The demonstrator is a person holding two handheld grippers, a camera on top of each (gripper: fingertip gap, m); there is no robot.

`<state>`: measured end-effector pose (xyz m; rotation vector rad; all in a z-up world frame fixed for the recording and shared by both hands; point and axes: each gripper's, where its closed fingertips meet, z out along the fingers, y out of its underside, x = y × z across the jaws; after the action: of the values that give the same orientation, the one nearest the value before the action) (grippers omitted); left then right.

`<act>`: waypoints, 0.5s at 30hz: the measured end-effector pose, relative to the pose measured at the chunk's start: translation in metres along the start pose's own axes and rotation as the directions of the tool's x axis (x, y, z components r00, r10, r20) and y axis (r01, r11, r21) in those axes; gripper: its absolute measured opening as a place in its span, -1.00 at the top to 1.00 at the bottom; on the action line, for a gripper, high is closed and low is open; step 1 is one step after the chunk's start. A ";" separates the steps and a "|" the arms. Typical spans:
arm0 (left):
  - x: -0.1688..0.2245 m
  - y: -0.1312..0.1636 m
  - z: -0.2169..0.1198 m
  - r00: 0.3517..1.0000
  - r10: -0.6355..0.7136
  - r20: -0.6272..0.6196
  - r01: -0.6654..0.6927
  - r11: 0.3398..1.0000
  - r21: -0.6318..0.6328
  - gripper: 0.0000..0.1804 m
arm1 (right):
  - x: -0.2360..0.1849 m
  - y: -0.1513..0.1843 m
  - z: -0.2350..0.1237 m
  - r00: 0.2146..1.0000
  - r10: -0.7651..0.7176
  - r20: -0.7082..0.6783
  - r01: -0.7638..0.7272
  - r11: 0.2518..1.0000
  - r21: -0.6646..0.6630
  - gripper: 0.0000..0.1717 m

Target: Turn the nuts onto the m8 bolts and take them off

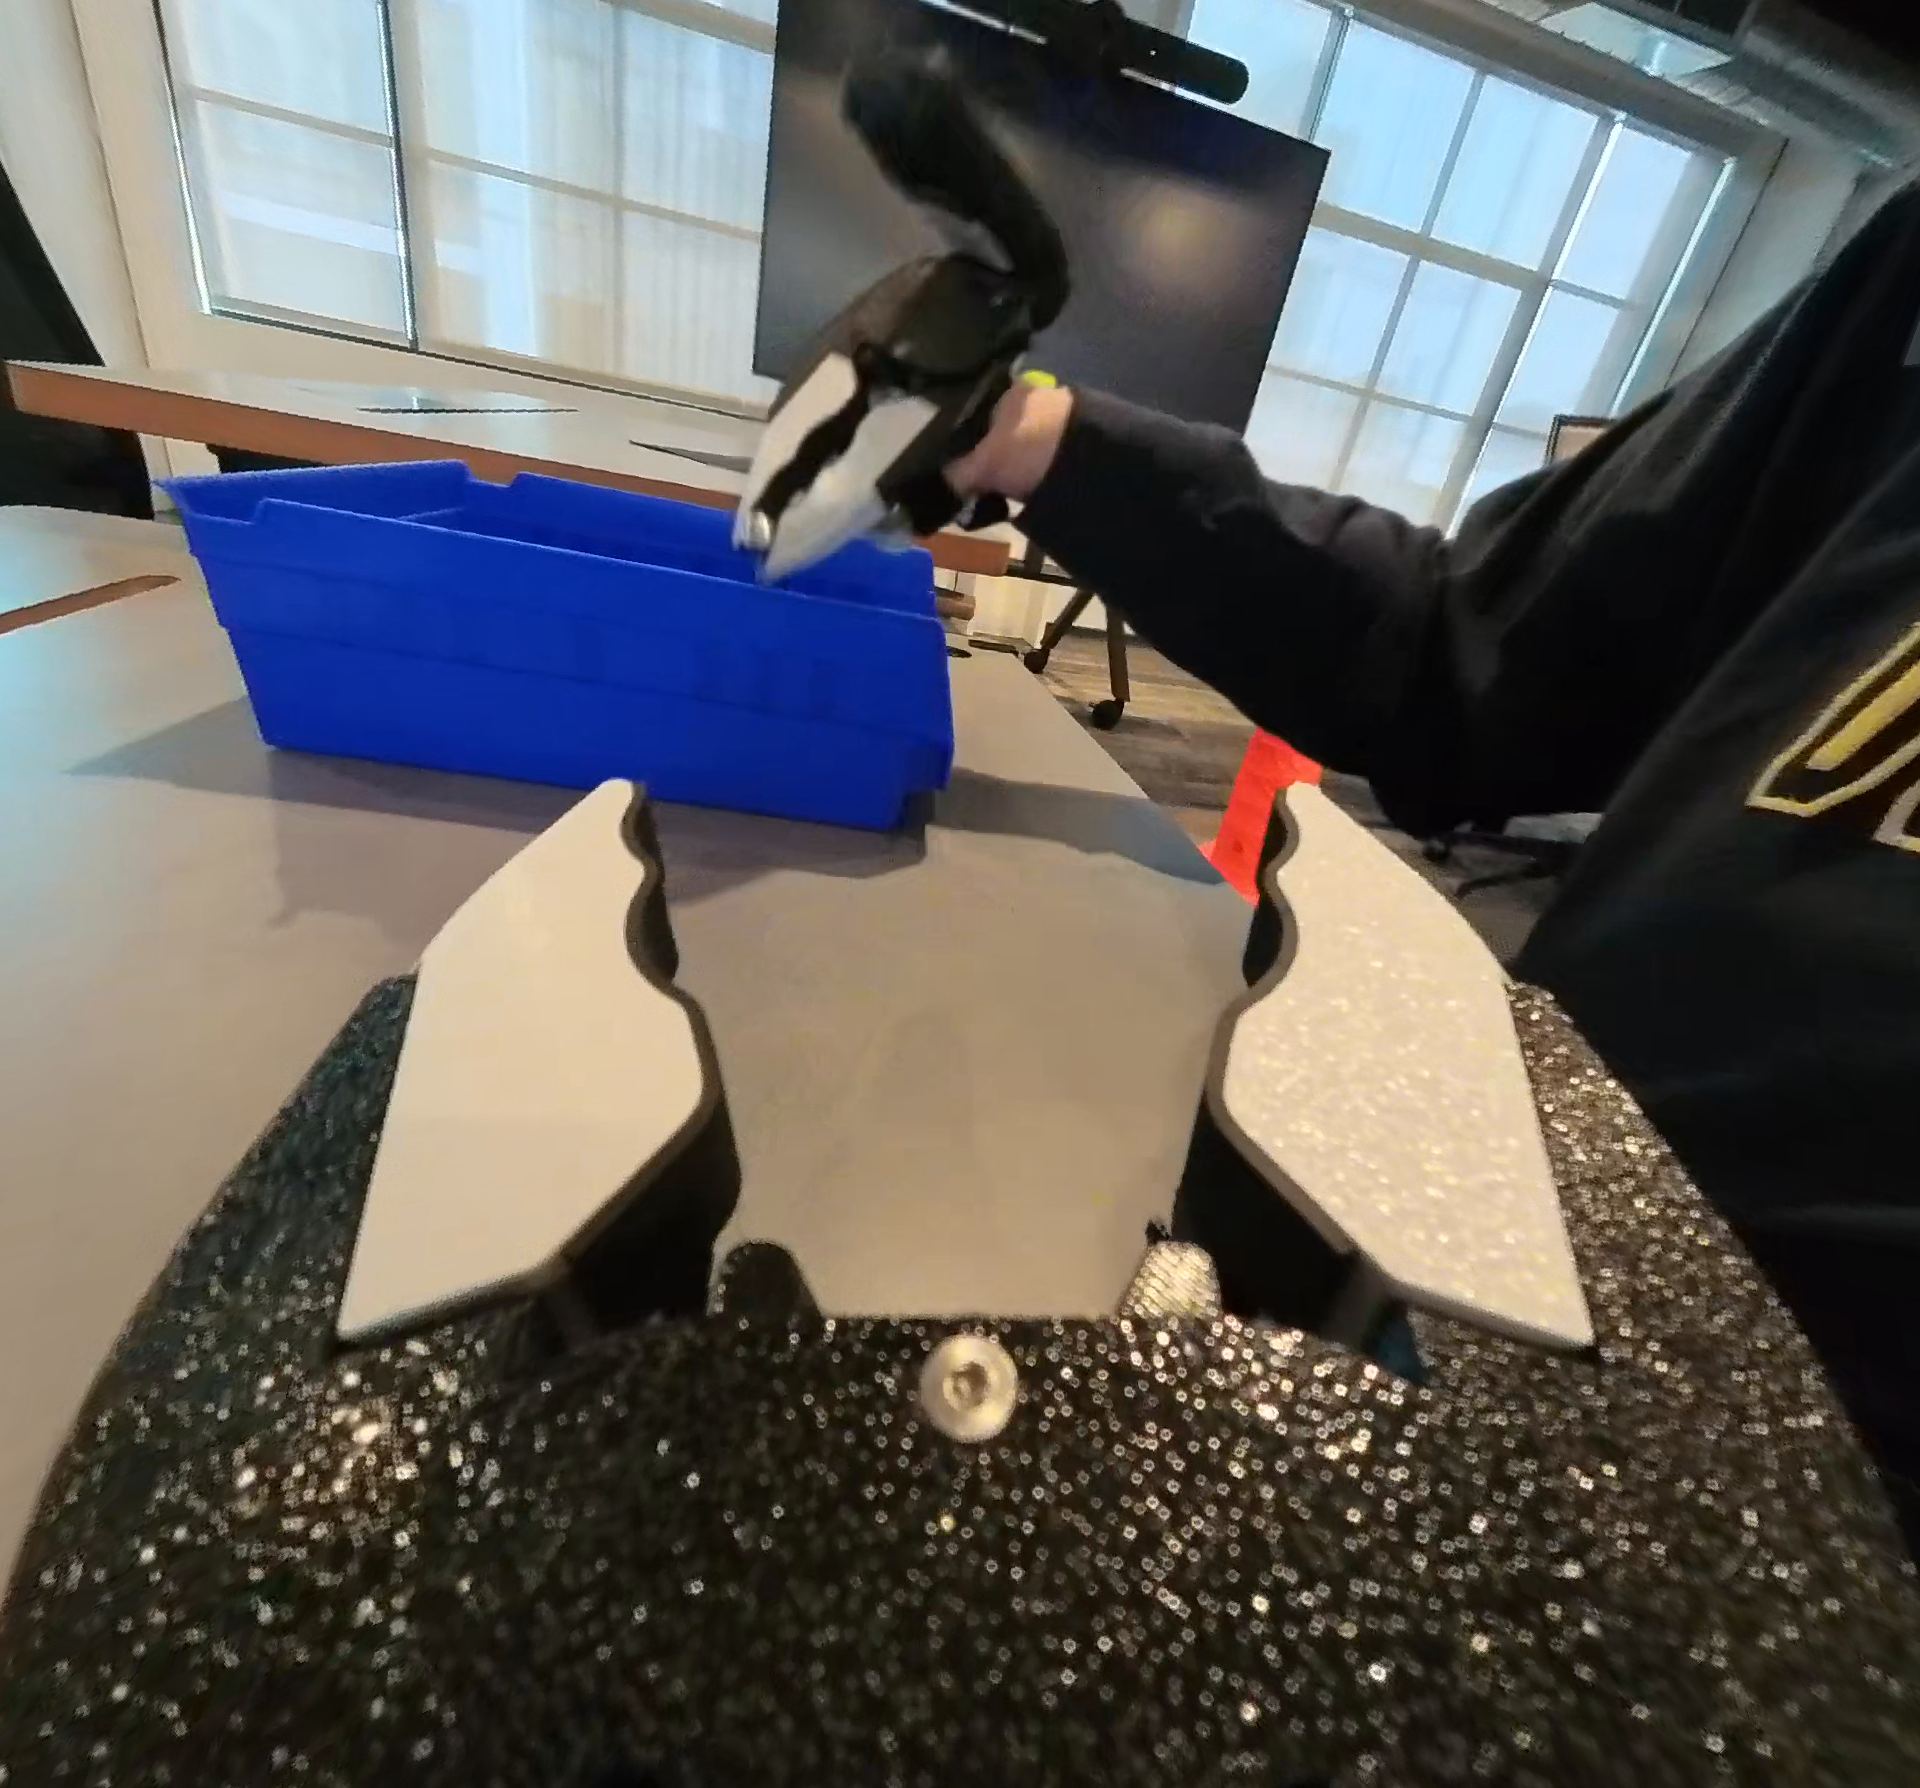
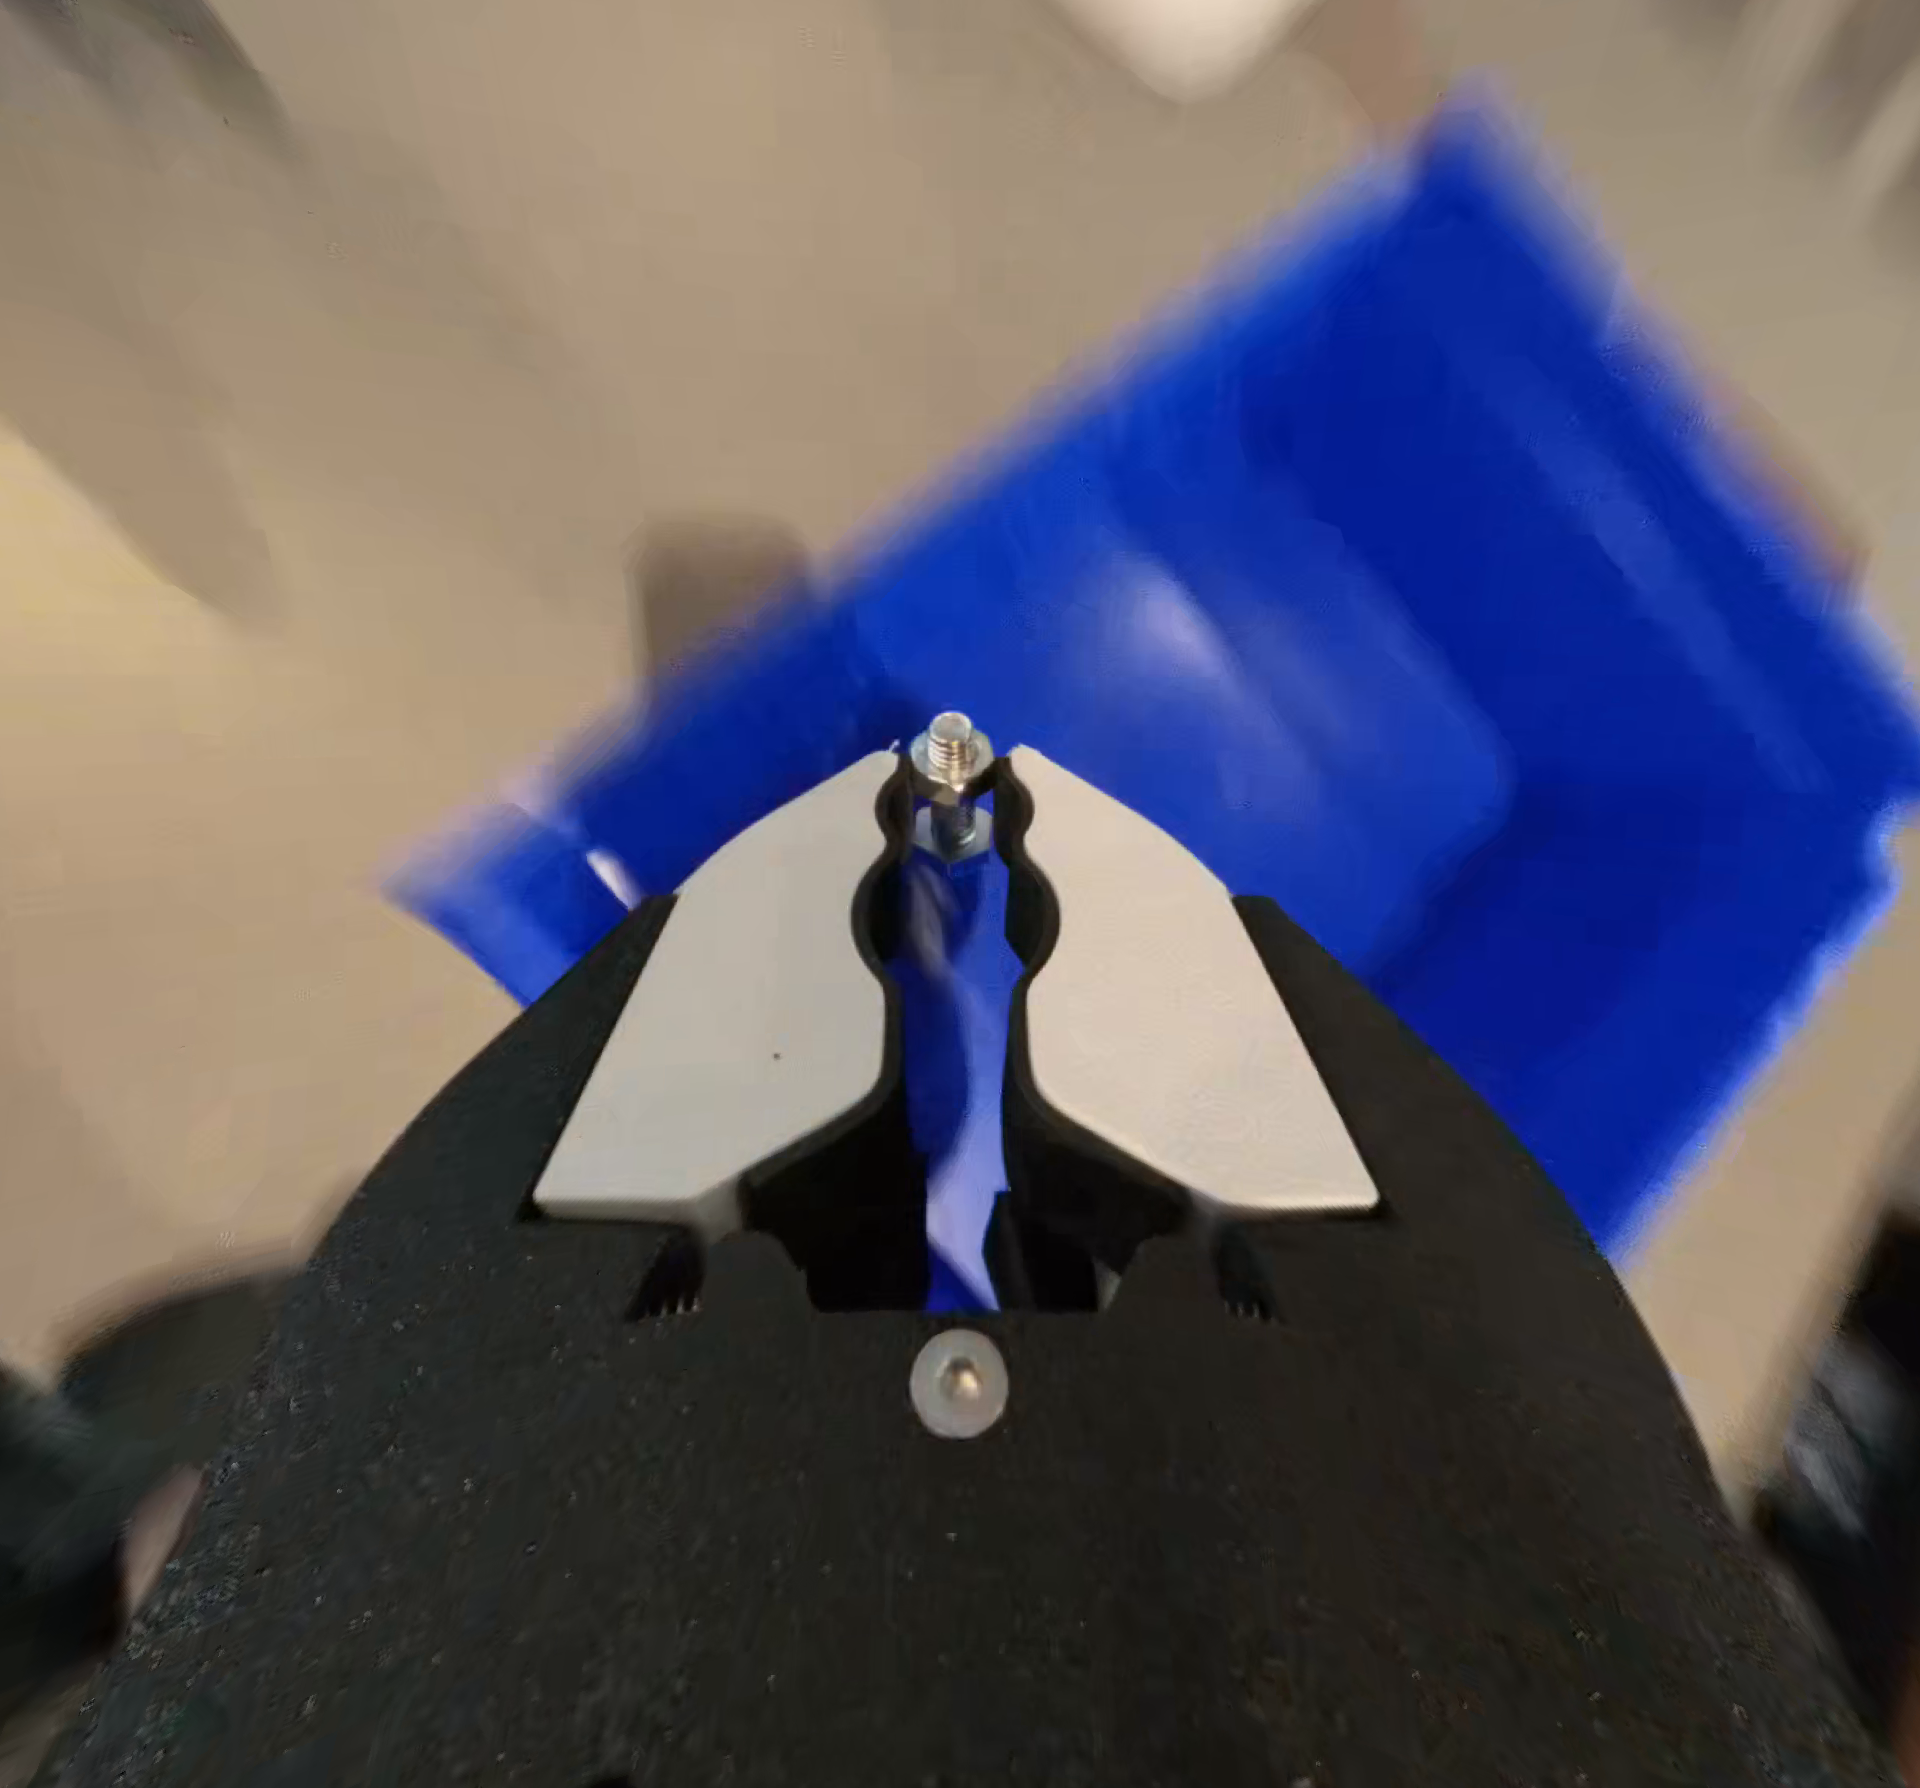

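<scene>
The bolt (image 2: 951, 772) stands pinched at the very tips of the right gripper (image 2: 953, 782), its threaded end pointing away from the camera and poking out just past the fingertips. A nut (image 2: 943, 764) sits on the thread near that end, and the two dark pads press on the nut's flats from either side; the bolt's hex head (image 2: 948, 839) shows farther back in the narrow gap between the fingers. Behind and below it lies the blue bin (image 2: 1455, 647) (heavily blurred in this view), resting on the tan table (image 2: 312, 388).

From the left wrist view, the right gripper (image 1: 764, 543) hangs with its tips over the bin's (image 1: 582, 658) far rim, held by a person's hand (image 1: 1013, 450) in a dark sleeve. The left gripper (image 1: 956, 865) is spread wide with only bare grey table (image 1: 935, 1063) between its fingers, just short of the bin's near wall.
</scene>
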<state>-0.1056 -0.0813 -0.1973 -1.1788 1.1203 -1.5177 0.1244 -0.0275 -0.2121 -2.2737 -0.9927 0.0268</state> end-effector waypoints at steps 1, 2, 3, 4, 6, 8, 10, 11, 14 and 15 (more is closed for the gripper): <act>-0.001 0.000 0.000 1.000 -0.001 0.004 0.001 1.000 0.001 -0.20 | 0.012 0.025 0.007 0.999 -0.023 -0.022 0.020 0.991 -0.135 0.83; -0.001 0.000 0.000 1.000 -0.001 0.008 0.001 1.000 0.002 -0.20 | 0.022 0.047 0.013 0.998 -0.053 -0.033 0.043 0.966 -0.256 0.83; -0.001 0.000 0.000 1.000 -0.001 0.007 0.001 1.000 0.001 -0.19 | 0.028 0.064 0.019 0.996 -0.084 -0.029 0.068 0.936 -0.347 0.83; -0.001 0.000 0.000 1.000 -0.002 0.008 0.002 1.000 -0.002 -0.19 | 0.032 0.078 0.024 0.994 -0.108 -0.011 0.094 0.906 -0.413 0.83; -0.001 0.001 0.000 1.000 0.001 0.006 -0.001 1.000 -0.005 -0.17 | 0.033 0.095 0.034 0.990 -0.139 0.034 0.138 0.860 -0.492 0.83; 0.003 0.000 0.000 1.000 0.012 -0.016 -0.012 1.000 0.002 -0.03 | 0.031 0.105 0.041 0.989 -0.134 0.071 0.151 0.833 -0.533 0.83; 0.007 -0.001 -0.001 0.999 0.023 -0.037 -0.022 1.000 0.008 0.06 | 0.027 0.109 0.045 0.990 -0.098 0.097 0.136 0.824 -0.550 0.83; 0.007 -0.001 -0.001 0.999 0.024 -0.041 -0.024 1.000 0.008 0.08 | 0.024 0.110 0.046 0.992 -0.071 0.100 0.115 0.822 -0.558 0.83; 0.007 -0.001 -0.001 0.999 0.017 -0.046 -0.017 1.000 0.010 0.08 | 0.021 0.108 0.047 0.995 -0.009 0.094 0.059 0.836 -0.546 0.83; 0.007 -0.001 -0.002 0.999 0.015 -0.046 -0.014 1.000 0.013 0.08 | 0.019 0.107 0.047 0.995 0.004 0.099 0.050 0.843 -0.536 0.78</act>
<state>-0.1085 -0.0876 -0.1950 -1.1298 1.1459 -1.5463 0.1949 -0.0427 -0.3061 -2.7922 -1.1923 -0.1773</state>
